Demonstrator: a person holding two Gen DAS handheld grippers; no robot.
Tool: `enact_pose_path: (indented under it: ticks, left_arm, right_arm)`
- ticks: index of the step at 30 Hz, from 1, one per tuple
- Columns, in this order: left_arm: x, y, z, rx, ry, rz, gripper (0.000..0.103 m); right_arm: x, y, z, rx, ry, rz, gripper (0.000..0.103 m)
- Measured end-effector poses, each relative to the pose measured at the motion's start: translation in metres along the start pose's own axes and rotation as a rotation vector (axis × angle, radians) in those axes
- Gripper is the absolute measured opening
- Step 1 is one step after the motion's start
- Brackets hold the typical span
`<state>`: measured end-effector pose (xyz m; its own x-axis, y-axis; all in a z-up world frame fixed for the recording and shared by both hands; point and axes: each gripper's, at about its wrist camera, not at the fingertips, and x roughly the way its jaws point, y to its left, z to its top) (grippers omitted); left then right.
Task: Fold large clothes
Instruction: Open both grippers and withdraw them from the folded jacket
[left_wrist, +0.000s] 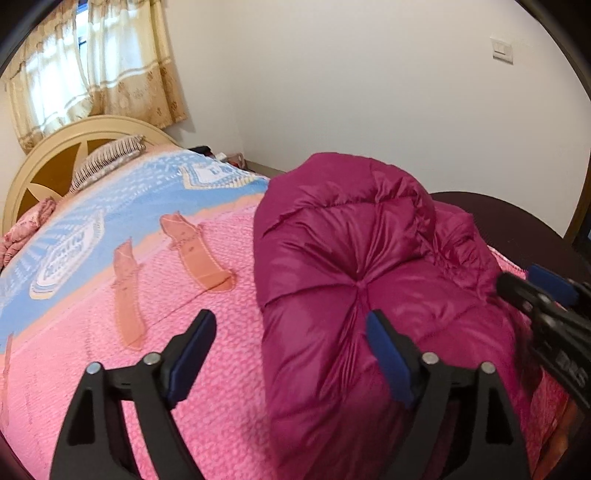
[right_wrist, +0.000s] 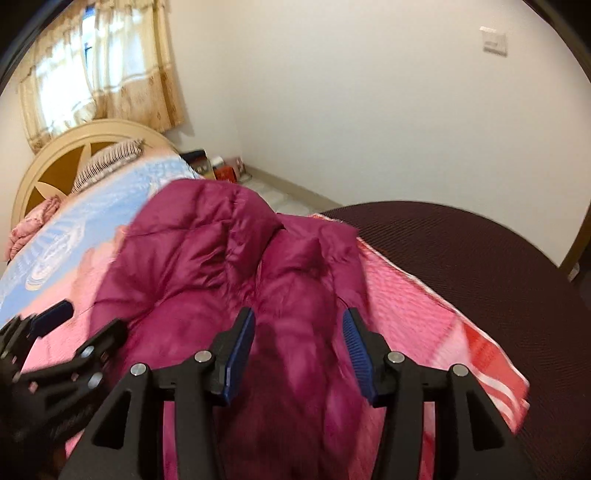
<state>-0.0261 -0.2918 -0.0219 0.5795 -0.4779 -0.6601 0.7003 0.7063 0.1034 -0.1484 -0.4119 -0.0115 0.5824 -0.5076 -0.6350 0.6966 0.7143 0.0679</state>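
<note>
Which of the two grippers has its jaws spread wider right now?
The left gripper: its blue pads stand far apart above the pink bedspread and the magenta jacket. The right gripper has a narrower gap over the jacket.

Quick count: one magenta puffer jacket (left_wrist: 354, 280) on one bed with one pink-and-blue blanket (left_wrist: 122, 251), two grippers (left (left_wrist: 291, 334), right (right_wrist: 298, 330)), one striped pillow (left_wrist: 107, 160), one headboard (left_wrist: 55, 155), one curtain (left_wrist: 96, 62), one wall switch (left_wrist: 502, 50).
</note>
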Motion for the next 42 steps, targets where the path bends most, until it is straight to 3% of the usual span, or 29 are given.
enact_pose_path:
  ticks: [6, 8, 14, 21, 24, 42]
  left_arm:
    - [-0.016, -0.001, -0.017, 0.005, -0.009, 0.016, 0.095]
    - [-0.019, -0.003, -0.022, 0.016, -0.003, 0.025, 0.095]
    - [-0.037, -0.005, -0.032, 0.029, -0.001, 0.030, 0.095]
    - [-0.087, -0.011, -0.038, 0.019, -0.078, -0.027, 0.096]
    - [-0.105, -0.012, -0.041, 0.014, -0.115, -0.012, 0.103]
    - [-0.201, -0.001, -0.042, -0.051, -0.322, 0.012, 0.103]
  right_arm:
    - [0.001, -0.001, -0.032, -0.013, 0.087, 0.015, 0.051]
    - [0.006, -0.006, -0.041, 0.018, 0.115, 0.015, 0.056]
    - [-0.008, -0.009, -0.053, 0.034, 0.130, 0.014, 0.060]
    - [-0.068, -0.018, -0.054, 0.018, 0.048, 0.042, 0.066]
    - [-0.093, -0.018, -0.053, 0.002, 0.012, 0.044, 0.071]
    - [-0.200, -0.019, -0.037, 0.006, -0.231, 0.073, 0.078]
